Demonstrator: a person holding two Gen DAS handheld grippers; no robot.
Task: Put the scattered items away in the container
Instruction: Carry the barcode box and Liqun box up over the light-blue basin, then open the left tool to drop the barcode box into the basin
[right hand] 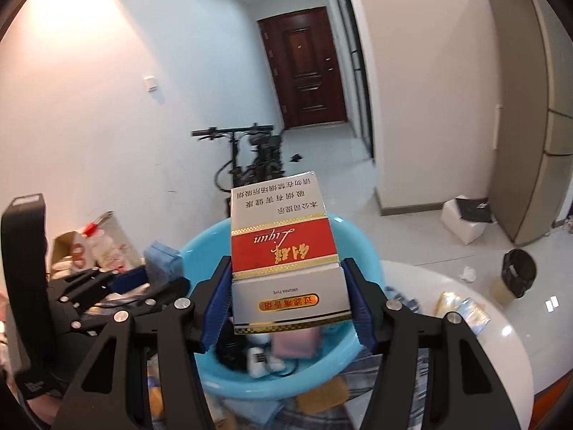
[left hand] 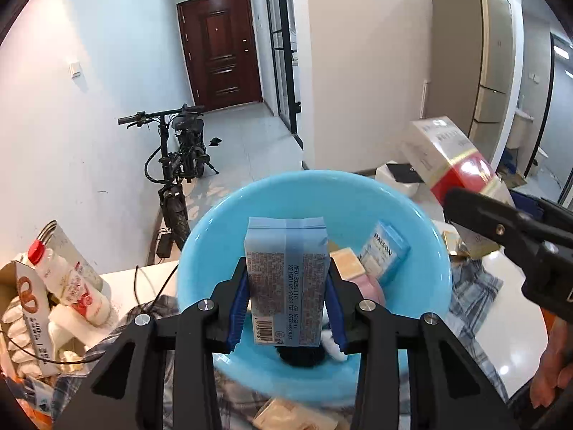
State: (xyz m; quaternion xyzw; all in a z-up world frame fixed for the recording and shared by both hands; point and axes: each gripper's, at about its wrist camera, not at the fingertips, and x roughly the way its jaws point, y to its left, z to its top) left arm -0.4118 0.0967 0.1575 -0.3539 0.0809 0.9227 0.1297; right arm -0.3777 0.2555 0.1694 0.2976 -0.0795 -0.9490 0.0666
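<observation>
The basin point(left hand: 229, 222) looked like smooth, glossy plastic. The blue packet point(left hand: 286, 283) had a soft, matt wrapper with a crimped top edge. The carton point(right hand: 286, 251) was glossy printed card with shiny gold foil bands. The left gripper point(left hand: 286, 311) and right gripper point(right hand: 286, 308) were matt black plastic with bright metal screws and ribbed blue pads point(left hand: 238, 308). The checked cloth point(left hand: 472, 294) appeared woven and soft, and the tabletop point(right hand: 501, 351) was white and highly polished.

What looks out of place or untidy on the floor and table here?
On the floor, white crumpled paper lies beside the black bin, not in it, and a white box sits askew by the wall. On the table, a plaid cloth lies rumpled under the blue basin.
</observation>
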